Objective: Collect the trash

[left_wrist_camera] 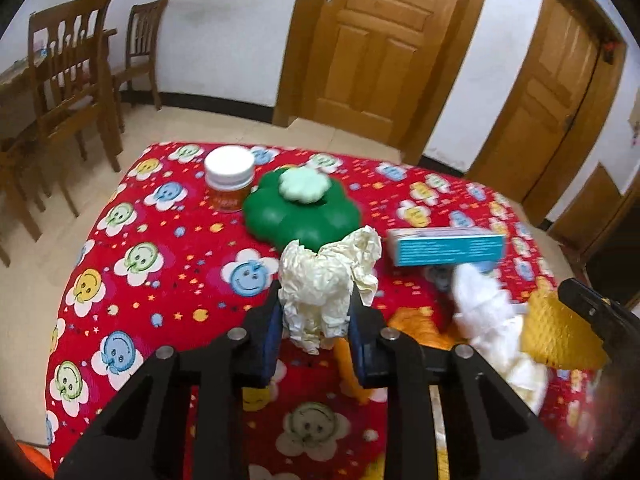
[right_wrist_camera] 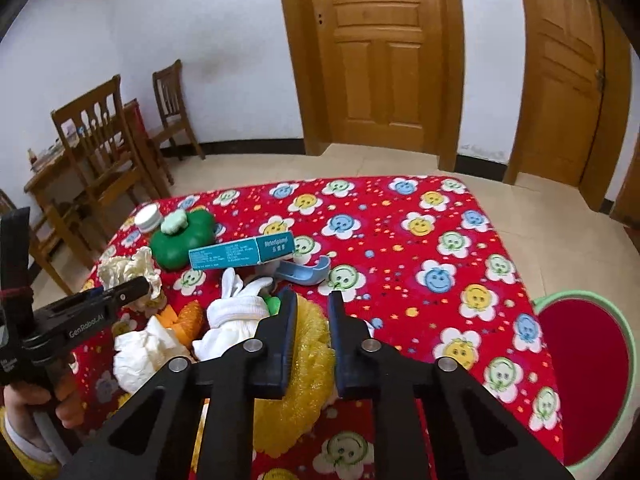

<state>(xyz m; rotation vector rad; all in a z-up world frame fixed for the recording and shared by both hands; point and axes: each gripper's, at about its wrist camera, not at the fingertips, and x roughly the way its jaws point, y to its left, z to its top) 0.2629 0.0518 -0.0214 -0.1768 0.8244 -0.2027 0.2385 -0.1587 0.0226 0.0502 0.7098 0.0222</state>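
The left gripper point(left_wrist_camera: 316, 316) is squeezing a crumpled paper ball point(left_wrist_camera: 324, 280) in the middle of its view. The right gripper point(right_wrist_camera: 312, 312) is pinching a yellow mesh scrap point(right_wrist_camera: 296, 376) low in its view, over the red tablecloth point(right_wrist_camera: 400, 248).

1. Bright, even indoor light; shadows are soft and faint.
2. Strong fisheye bending curves the doors point(right_wrist_camera: 380, 52) and darkens the corners.
3. Slight motion blur softens the teal box point(left_wrist_camera: 446, 246) and white cloth point(left_wrist_camera: 486, 312).
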